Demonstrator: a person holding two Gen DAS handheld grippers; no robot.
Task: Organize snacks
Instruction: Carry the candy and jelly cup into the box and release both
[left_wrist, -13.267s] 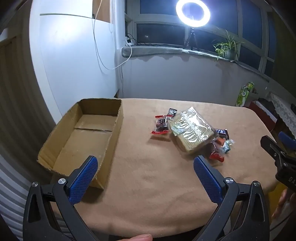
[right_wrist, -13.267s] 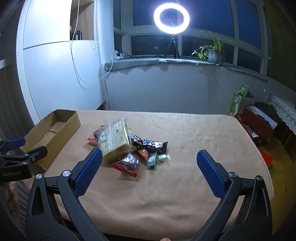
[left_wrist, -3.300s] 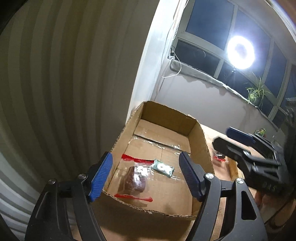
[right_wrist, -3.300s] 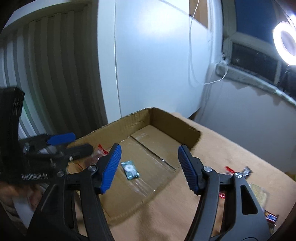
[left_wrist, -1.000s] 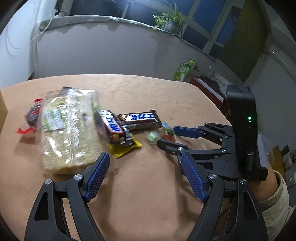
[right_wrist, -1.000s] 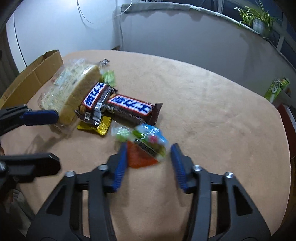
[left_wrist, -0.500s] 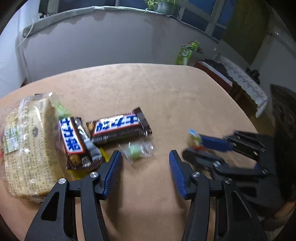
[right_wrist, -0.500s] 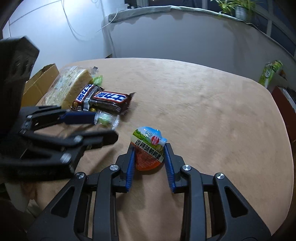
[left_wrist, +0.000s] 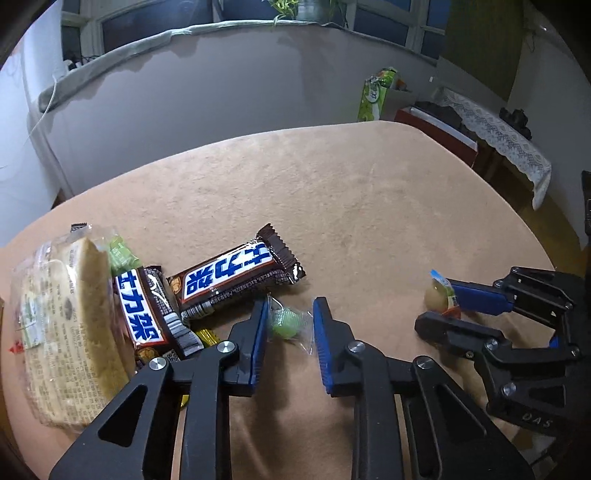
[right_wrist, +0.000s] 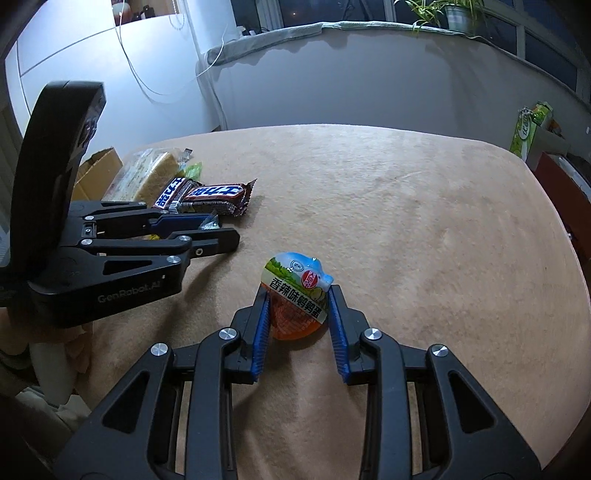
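Now the left gripper (left_wrist: 289, 325) brackets the green candy (left_wrist: 285, 322) at lower centre, jaws narrowly apart, not clamped; the right gripper (right_wrist: 297, 309) grips the cup (right_wrist: 296, 301) on the table (right_wrist: 406, 221).

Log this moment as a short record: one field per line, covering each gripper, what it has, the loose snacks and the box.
left gripper: fingers either side of the green candy, closing, not clearly clamped
right gripper: shut on the egg snack pack, at the table surface
loose snacks: two chocolate bars, overlapping, beside the wrapped bread; a yellow wrapper partly under them
cardboard box: only a corner shows, behind the bread; contents not visible
table: tan cloth cover
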